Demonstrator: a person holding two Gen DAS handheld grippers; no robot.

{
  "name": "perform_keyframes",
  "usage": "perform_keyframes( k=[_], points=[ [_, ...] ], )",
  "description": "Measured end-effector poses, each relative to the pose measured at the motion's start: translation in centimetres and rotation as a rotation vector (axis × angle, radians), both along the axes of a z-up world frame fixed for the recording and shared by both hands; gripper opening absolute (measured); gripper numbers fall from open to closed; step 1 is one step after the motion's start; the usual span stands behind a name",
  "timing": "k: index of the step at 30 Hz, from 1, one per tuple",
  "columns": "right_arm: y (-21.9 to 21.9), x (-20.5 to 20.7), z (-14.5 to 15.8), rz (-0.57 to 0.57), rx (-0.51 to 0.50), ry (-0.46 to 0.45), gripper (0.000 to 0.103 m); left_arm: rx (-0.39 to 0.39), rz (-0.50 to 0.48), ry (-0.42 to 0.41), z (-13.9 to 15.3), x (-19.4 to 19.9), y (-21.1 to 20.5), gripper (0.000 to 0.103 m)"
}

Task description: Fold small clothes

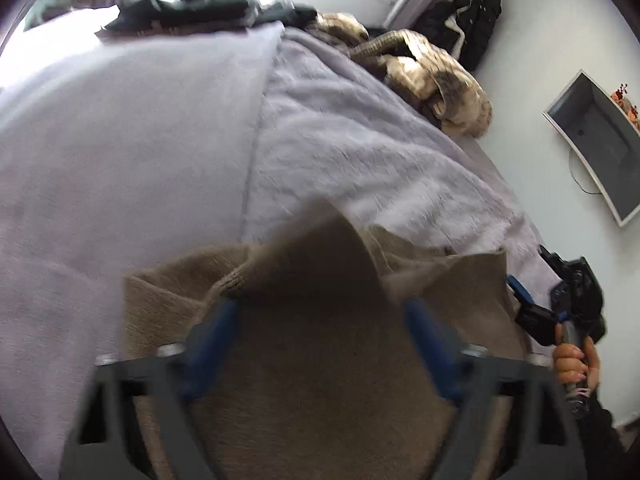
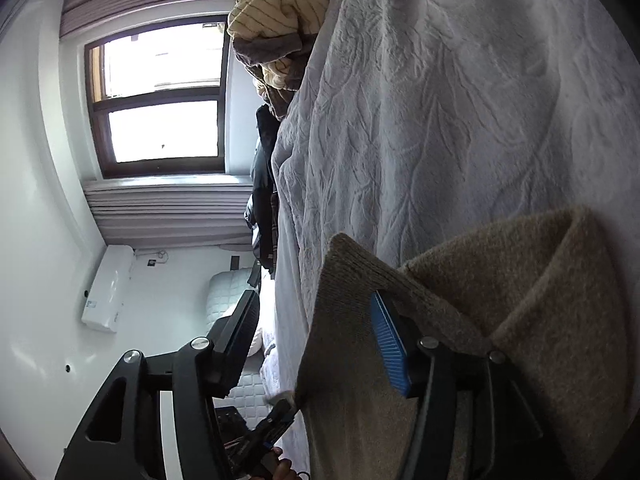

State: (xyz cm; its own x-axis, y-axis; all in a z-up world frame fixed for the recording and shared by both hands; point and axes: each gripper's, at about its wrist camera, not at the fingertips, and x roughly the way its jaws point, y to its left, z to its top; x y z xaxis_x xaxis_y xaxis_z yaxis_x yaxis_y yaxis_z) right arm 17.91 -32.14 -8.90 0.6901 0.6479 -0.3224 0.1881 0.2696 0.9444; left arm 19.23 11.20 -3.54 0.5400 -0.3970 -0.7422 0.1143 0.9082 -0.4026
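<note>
A brown knit garment (image 1: 304,360) lies on the lavender blanket (image 1: 340,140) of a bed. In the left wrist view my left gripper (image 1: 316,312) stands wide open, its blue fingers (image 1: 212,336) on either side of a raised flap of the knit that drapes between them, blurred. My right gripper shows at the right edge (image 1: 532,304), held by a hand. In the right wrist view my right gripper (image 2: 320,316) is wide open, rolled sideways; the knit (image 2: 500,300) hangs over its blue finger (image 2: 388,344), loose, not clamped.
A heap of beige striped bedding (image 1: 432,76) lies at the far side of the bed, also in the right wrist view (image 2: 280,4). Dark clothes (image 1: 200,4) lie at the bed's far end. A wall monitor (image 1: 604,148), a window (image 2: 160,100) and an air conditioner (image 2: 108,288) surround.
</note>
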Motion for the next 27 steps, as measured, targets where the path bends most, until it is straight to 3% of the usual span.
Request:
perform_keyframes(
  k=[3, 7, 13, 18, 23, 27],
  points=[
    [-0.3, -0.3, 0.8, 0.009, -0.071, 0.026, 0.062, 0.041, 0.021, -0.013, 0.8, -0.1, 0.4, 0.093],
    [-1.2, -2.7, 1.3, 0.025, -0.144, 0.048, 0.062, 0.093, 0.028, 0.038, 0.3, -1.1, 1.8, 0.093],
    [-2.9, -8.9, 2.0, 0.090, -0.200, 0.045, 0.062, -0.053, -0.083, 0.140, -0.7, -6.1, 4.0, 0.093],
    [-3.7, -13.6, 1.3, 0.166, -0.259, 0.070, 0.062, -0.087, -0.116, 0.182, -2.0, -9.9, 5.3, 0.093],
    [-2.3, -15.2, 0.5, 0.294, -0.200, 0.042, 0.062, -0.158, -0.146, 0.227, -3.7, -11.6, 5.3, 0.093],
    [-0.8, -15.2, 0.0, 0.363, -0.257, 0.062, 0.062, -0.185, -0.164, 0.223, -3.9, -12.2, 4.8, 0.093]
  ],
)
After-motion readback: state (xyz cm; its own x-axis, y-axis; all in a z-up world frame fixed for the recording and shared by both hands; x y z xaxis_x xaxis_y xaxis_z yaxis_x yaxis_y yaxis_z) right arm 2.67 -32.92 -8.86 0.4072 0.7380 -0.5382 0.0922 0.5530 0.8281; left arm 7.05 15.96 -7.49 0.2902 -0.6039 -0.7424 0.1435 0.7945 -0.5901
